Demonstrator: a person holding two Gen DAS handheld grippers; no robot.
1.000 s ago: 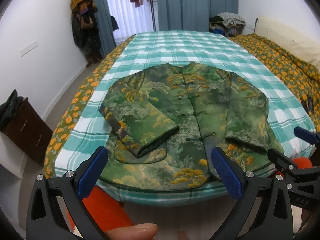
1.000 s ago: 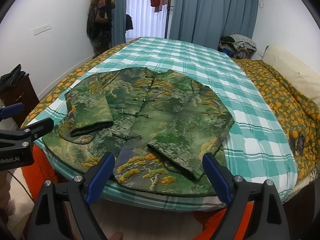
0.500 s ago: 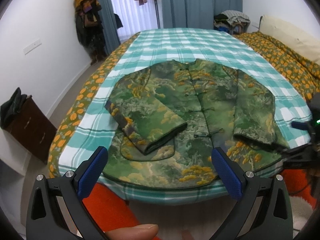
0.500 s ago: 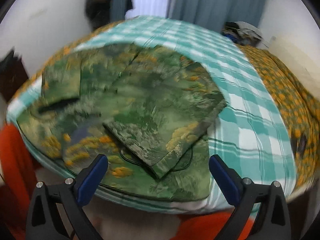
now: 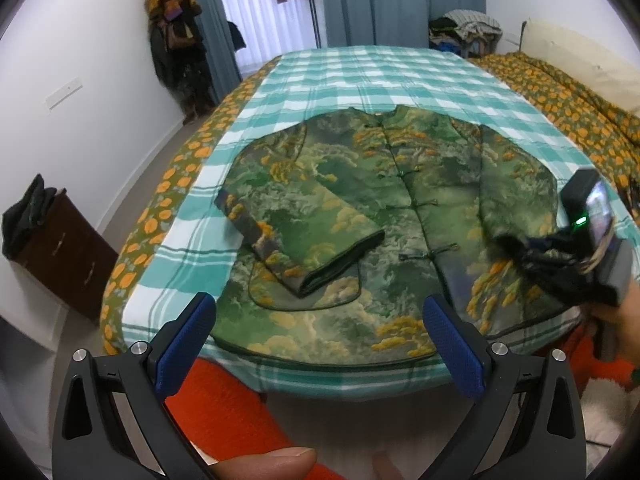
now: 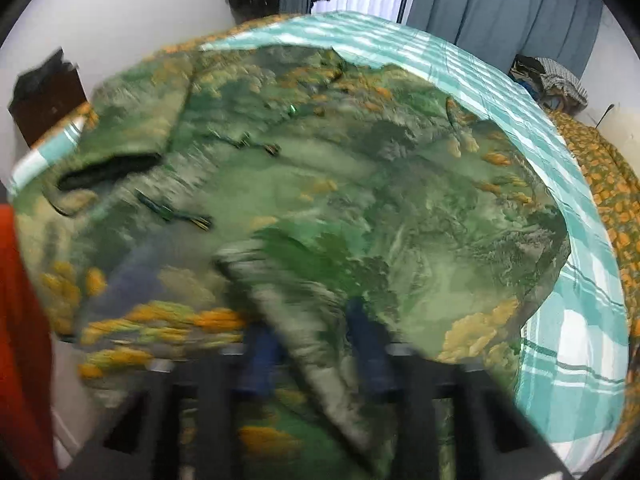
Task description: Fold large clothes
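A green jacket with gold cloud patterns (image 5: 360, 208) lies face up and buttoned on the teal checked sheet (image 5: 380, 76). Its left sleeve (image 5: 304, 232) is folded across the chest. My left gripper (image 5: 318, 320) is open above the jacket's near hem, with nothing between its blue pads (image 5: 188, 340). My right gripper (image 5: 520, 248) is down on the cuff of the right sleeve (image 5: 516, 192). In the blurred right wrist view its jaws are closing on that sleeve (image 6: 316, 320) of the jacket (image 6: 360, 160), and the right gripper (image 6: 316, 332) has the cuff fabric between its pads (image 6: 366, 332).
An orange floral duvet (image 5: 580, 120) covers the bed's right side and shows along its left edge. A dark cabinet (image 5: 64, 252) stands by the left wall and coats (image 5: 176, 40) hang in the corner. An orange rug (image 5: 224, 412) lies below the bed's near edge. A clothes pile (image 5: 464, 28) sits at the far right.
My right gripper has dropped towards the right sleeve cuff and gone from wide open to closed on it. The left gripper has stayed put and open.
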